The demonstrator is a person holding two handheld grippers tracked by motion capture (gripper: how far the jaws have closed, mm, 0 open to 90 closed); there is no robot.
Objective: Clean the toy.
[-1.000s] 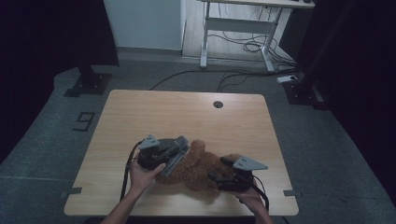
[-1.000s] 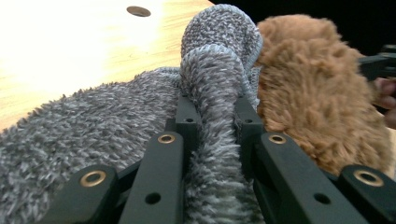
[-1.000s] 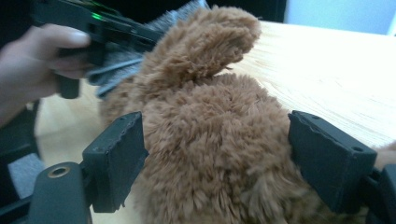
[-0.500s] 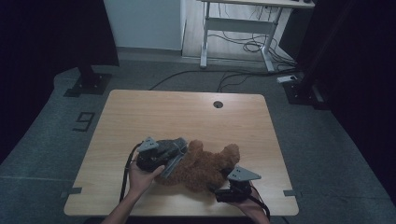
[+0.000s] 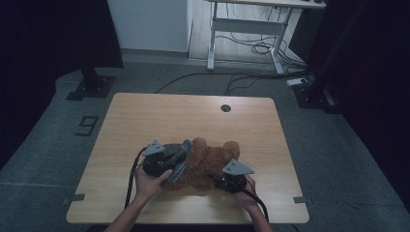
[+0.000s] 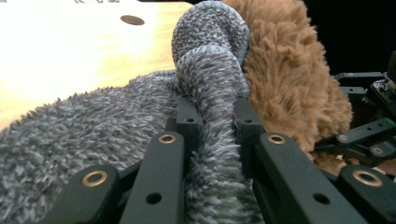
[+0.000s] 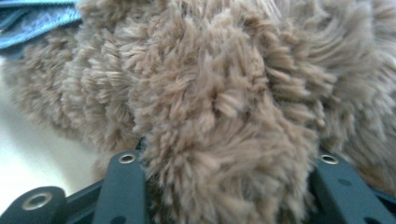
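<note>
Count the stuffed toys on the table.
1: a brown teddy bear lies near the table's front edge, between the left gripper and the right gripper. Grey knitted cloth lies against it.

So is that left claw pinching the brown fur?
No, the left claw is shut on a grey knitted cloth beside the brown teddy bear.

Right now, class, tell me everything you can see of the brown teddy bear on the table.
The teddy bear is a soft toy of shaggy brown plush, lying on the wooden table near its front edge. A fuzzy grey knitted piece lies against its left side; the left gripper is shut on a fold of that. The right gripper, whose jaws have just been closing, has brown fur bulging between them. A strip of blue fabric shows behind the bear.
</note>
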